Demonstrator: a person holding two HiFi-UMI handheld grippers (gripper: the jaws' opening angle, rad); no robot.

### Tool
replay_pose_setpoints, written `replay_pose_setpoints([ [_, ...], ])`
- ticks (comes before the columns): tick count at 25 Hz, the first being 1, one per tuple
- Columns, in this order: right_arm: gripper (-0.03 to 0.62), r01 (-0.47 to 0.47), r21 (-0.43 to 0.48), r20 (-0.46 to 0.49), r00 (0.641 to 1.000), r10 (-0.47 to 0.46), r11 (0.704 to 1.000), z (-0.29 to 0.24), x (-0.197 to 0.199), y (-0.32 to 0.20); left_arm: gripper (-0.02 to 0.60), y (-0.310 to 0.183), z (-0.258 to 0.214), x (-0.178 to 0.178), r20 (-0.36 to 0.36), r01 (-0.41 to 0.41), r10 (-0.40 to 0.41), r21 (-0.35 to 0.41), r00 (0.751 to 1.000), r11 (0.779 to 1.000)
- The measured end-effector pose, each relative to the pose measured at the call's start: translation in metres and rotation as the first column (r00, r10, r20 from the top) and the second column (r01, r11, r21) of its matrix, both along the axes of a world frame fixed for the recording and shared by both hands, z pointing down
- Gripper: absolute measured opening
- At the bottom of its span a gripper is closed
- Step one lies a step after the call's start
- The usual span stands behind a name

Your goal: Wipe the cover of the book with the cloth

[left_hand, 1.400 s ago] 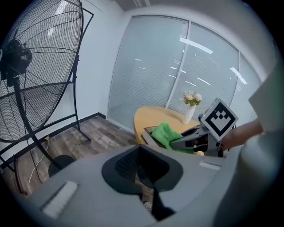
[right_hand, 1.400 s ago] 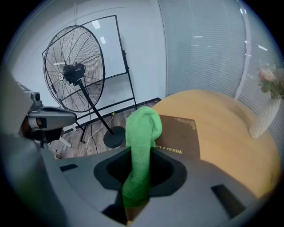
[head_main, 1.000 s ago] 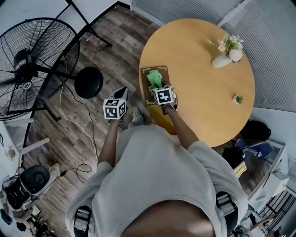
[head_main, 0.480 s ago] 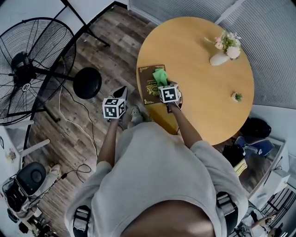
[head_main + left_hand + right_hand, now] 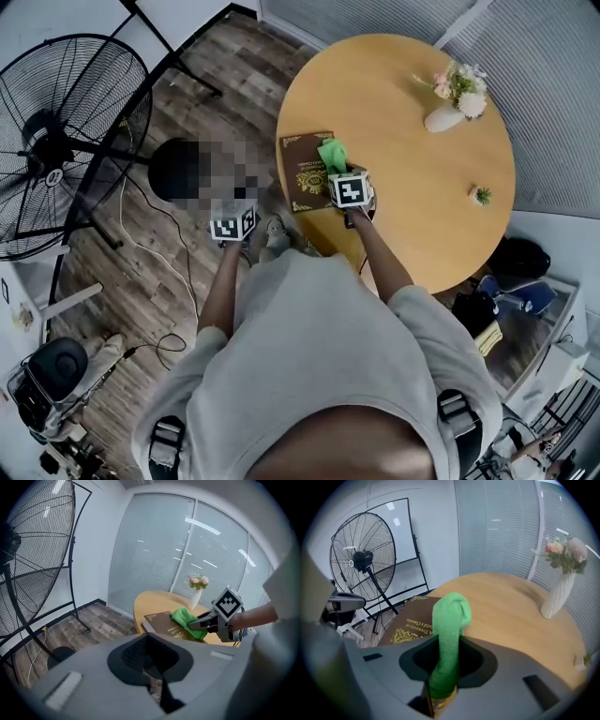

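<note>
Round table point(image 5: 412, 112), book point(image 5: 302, 167), cloth point(image 5: 332, 153); plank floor point(image 5: 225, 84)

Brown book point(image 5: 408, 619), gold cover lettering reading roughly "A Treasury of …orld's Classics", start hidden by cloth point(image 5: 449, 634)

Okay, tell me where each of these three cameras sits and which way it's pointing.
Head view: on the person's head, looking steeply down at the table, book, cloth and right tool; the person's torso shows.
Left gripper view: on the left tool, off the table's edge, facing the book and right tool; its own grey body shows.
Right gripper view: on the right tool, facing across the book toward the fan; clamped cloth shows.
All three share the book and cloth.
</note>
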State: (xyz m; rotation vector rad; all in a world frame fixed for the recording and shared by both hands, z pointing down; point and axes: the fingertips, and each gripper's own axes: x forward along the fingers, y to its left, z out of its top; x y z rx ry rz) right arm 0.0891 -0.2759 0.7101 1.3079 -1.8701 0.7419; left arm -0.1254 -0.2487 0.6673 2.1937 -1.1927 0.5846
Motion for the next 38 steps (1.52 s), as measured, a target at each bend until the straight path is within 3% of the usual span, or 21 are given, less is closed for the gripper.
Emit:
replay_pose_setpoints([
  [20, 0.104, 0.016, 0.023, -0.006, 1.000, -0.016, 1.000, -0.016, -0.006, 0.000, 0.008, 0.011, -0.002, -0.006, -0.004, 0.028, -0.027, 0.007, 1.000, 1.000],
  [38, 0.104, 0.130, 0.025, 0.048, 0.990, -0.131, 0.991, -0.028, -0.071, 0.035, 0.008, 0.033, -0.006, -0.014, -0.008, 0.060, -0.060, 0.019, 0.998, 0.998],
])
